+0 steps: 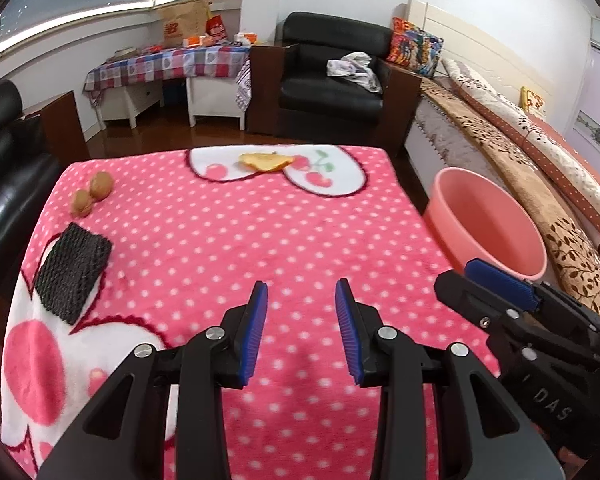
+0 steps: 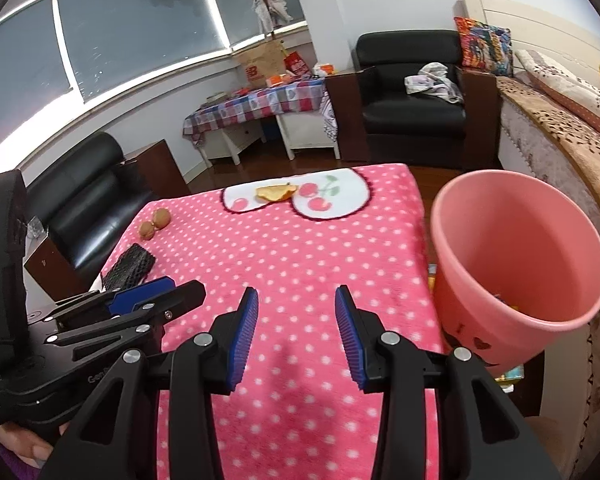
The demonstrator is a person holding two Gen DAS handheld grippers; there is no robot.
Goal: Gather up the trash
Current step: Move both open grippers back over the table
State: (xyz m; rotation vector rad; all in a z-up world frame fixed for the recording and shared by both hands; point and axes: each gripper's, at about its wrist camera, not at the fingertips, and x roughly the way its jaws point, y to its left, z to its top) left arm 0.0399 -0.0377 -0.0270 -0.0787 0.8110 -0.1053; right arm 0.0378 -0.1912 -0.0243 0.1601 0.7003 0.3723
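Holding both grippers above the pink dotted blanket (image 1: 228,240), we keep the left gripper (image 1: 301,320) and right gripper (image 2: 296,320) parted with nothing between the pads. Far ahead of the jaws lies an orange peel (image 1: 266,161), its long axis crosswise. Left of them sit two walnuts (image 1: 94,194) and a dark knitted square (image 1: 73,272). Right of them stands the pink bin (image 2: 516,256).

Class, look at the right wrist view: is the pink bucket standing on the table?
No. The pink bucket stands beside the table, off its right edge.
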